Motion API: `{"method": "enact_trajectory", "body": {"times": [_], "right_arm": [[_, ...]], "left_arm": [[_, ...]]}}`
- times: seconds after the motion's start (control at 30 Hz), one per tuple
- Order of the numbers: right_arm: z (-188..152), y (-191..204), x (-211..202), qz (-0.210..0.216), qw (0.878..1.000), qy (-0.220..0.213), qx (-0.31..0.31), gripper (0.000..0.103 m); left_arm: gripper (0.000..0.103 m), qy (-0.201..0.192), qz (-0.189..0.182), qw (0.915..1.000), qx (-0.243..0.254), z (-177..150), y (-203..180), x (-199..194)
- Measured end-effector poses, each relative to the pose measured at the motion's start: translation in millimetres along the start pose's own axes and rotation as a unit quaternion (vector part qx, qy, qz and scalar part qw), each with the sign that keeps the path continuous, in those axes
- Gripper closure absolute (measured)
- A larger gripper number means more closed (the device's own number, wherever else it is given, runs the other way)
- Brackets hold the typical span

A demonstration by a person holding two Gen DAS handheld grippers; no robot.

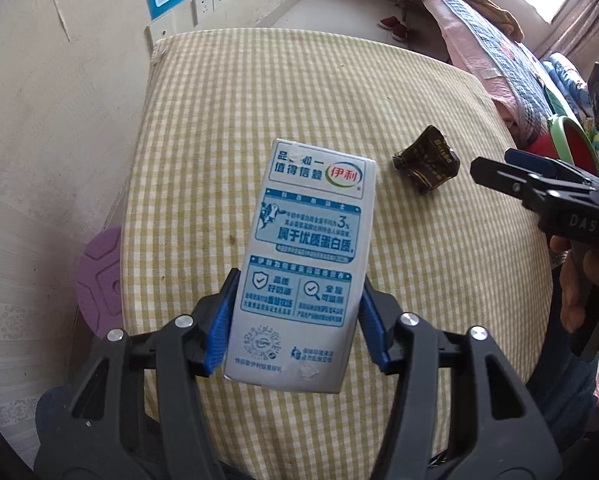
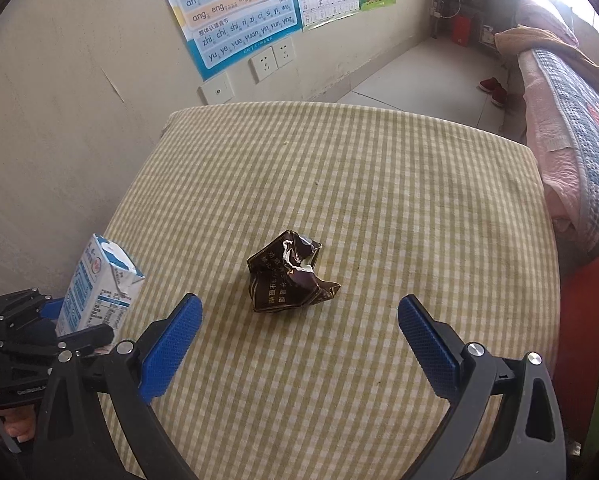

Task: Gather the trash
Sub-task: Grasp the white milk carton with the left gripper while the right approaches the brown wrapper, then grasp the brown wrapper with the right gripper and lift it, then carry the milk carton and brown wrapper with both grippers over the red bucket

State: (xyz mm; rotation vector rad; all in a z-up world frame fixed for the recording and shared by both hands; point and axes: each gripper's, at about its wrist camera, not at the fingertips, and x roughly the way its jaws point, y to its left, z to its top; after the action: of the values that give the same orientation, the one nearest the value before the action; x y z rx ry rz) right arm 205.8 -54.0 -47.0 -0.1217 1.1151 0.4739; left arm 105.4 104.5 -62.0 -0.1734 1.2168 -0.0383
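Note:
My left gripper [image 1: 295, 320] is shut on a white and blue milk carton [image 1: 303, 256] and holds it above the checked tablecloth [image 1: 219, 120]. The carton also shows at the left in the right wrist view [image 2: 99, 284]. A crumpled dark brown wrapper [image 2: 291, 276] lies on the cloth in the middle of the table. It also shows in the left wrist view [image 1: 425, 164]. My right gripper [image 2: 299, 336] is open, just short of the wrapper, with its blue pads [image 2: 171, 344] on either side. The right gripper also shows at the right edge of the left wrist view [image 1: 511, 172].
A wall with posters [image 2: 235, 12] and sockets [image 2: 271, 60] runs along the table's left side. A bed with quilts [image 2: 571, 128] stands to the right. A green and red bin [image 1: 571, 140] sits by the table's right edge. A purple stool [image 1: 99, 276] is at the left.

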Motion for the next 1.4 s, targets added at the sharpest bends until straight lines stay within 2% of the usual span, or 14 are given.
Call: {"method": "enact_trajectory", "body": {"times": [0.23, 0.33, 0.43, 0.47, 0.57, 0.87, 1.4], "right_arm": [[5.3, 5.6, 39.1, -0.018, 0.999, 0.028, -0.030, 0.008], [5.7, 13.3, 50.5, -0.023, 0.998, 0.035, -0.055, 0.012], [4.8, 17.7, 59.7, -0.038, 0.996, 0.041, -0.076, 0.025], [3.9, 17.5, 62.5, -0.040, 0.995, 0.046, -0.078, 0.036], [1.7, 17.9, 64.2, -0.045, 0.994, 0.046, -0.083, 0.037], [0.9, 18.3, 27.0, -0.037, 0.996, 0.024, -0.079, 0.037], [-36.6, -4.8, -62.5, -0.022, 0.999, -0.030, -0.038, 0.037]], "left_arm": [[0.050, 0.002, -0.001, 0.9997, -0.024, 0.1, 20.4, 5.7], [0.050, 0.003, -0.004, 0.9996, -0.028, 1.1, 24.3, 8.0], [0.050, 0.001, -0.008, 0.9995, -0.030, 2.3, 26.0, 8.5], [0.050, 0.000, -0.008, 0.9995, -0.030, 2.9, 25.8, 8.6], [0.050, -0.002, -0.012, 0.9994, -0.031, 3.3, 25.0, 7.5], [0.050, -0.015, -0.022, 0.9993, -0.027, 1.9, 9.0, -2.9], [0.050, -0.050, -0.019, 0.9985, 0.005, 5.3, -46.6, -40.2]]}}
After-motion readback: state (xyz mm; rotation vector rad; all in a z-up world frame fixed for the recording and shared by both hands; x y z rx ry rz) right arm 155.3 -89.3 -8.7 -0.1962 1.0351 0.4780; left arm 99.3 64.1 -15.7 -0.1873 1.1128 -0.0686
